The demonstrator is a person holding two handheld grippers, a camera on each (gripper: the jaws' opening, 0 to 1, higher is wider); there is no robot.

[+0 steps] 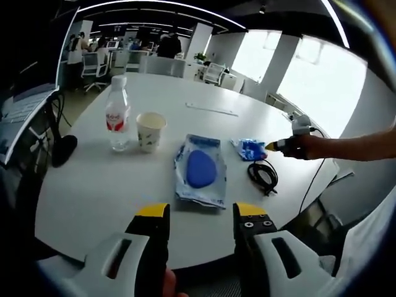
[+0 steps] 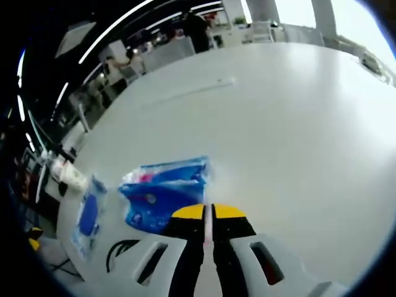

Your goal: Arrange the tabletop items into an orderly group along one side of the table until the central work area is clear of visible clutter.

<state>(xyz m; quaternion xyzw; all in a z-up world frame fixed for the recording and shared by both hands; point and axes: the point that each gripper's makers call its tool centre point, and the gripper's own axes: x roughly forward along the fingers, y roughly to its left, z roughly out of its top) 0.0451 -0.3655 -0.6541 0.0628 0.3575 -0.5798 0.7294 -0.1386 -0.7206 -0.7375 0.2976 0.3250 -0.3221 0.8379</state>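
A: What lies on the white tabletop (image 1: 93, 192) in the left gripper view?

B: A clear water bottle (image 1: 117, 117) with a red label stands upright toward the far left, and a paper cup (image 1: 150, 130) stands just beside it on the right. Nearer the middle lies a flat clear bag holding a blue oval item (image 1: 200, 169). To its right sits a small crumpled blue packet (image 1: 250, 149), and a black coiled cable (image 1: 263, 174) lies just in front of that packet.

A: And the left tongs (image 1: 200, 213)?

B: Released. The two yellow-tipped jaws stand well apart near the tabletop's near edge, with nothing between them.

A: The right tongs?

B: In the right gripper view the right tongs (image 2: 208, 212) are clenched, jaws pressed together with only a thin seam between. Their tips sit at the edge of the blue packet (image 2: 162, 193); I cannot tell whether a bit of its wrapper is pinched. In the left gripper view they reach in from the right, held by a person's hand (image 1: 306, 147), tips at the packet.
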